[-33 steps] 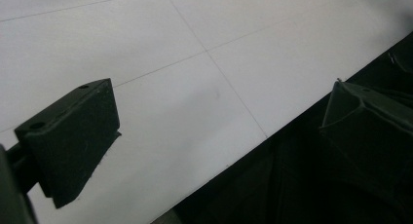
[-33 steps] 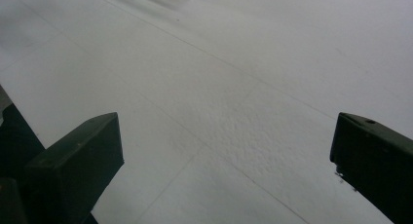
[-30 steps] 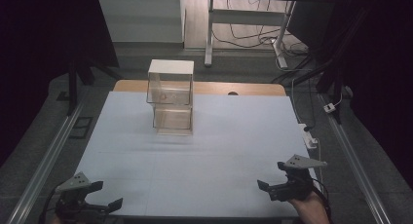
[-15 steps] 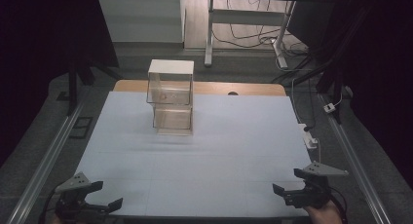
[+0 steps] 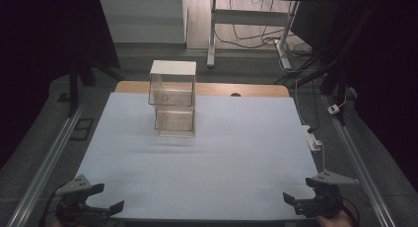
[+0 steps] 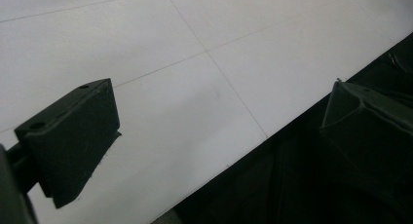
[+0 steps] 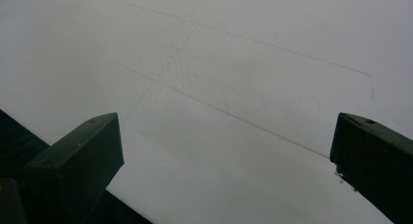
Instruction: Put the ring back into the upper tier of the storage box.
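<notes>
Left gripper and right gripper, both wide, empty, at near bench corners; clear stacked boxes far.

Broad bare mat; lone obstacle, clear stacked boxes, far centre-left.

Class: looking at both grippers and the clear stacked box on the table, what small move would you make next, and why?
Probably reach one gripper forward toward the clear stacked box. Both the left gripper and right gripper sit open and empty at the near edge of the white table, well apart from the box.
</notes>
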Tool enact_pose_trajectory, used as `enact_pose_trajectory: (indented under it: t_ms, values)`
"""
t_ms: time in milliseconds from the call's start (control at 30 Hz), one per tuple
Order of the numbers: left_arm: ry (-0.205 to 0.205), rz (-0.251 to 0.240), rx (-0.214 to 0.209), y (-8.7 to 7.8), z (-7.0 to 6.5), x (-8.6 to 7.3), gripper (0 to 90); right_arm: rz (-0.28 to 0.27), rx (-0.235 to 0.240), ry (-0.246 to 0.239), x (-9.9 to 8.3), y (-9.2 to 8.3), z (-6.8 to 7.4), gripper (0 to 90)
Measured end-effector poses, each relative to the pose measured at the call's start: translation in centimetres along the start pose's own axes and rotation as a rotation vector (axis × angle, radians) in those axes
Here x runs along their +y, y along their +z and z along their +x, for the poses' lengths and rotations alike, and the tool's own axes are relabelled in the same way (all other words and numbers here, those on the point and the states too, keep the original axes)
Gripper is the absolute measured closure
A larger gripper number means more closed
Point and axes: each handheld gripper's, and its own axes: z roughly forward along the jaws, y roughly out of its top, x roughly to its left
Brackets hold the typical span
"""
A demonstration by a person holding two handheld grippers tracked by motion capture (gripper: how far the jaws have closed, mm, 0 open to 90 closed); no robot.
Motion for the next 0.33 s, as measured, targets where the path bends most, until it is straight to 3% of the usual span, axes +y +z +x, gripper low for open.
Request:
enact_pose_trajectory:
  t_ms: [333]
  values:
    - [-0.010, -0.004, 0.011, 0.00, -0.03, 0.05, 0.0, 0.022, 0.003, -0.008, -0.40, -0.39, 0.17, 0.0]
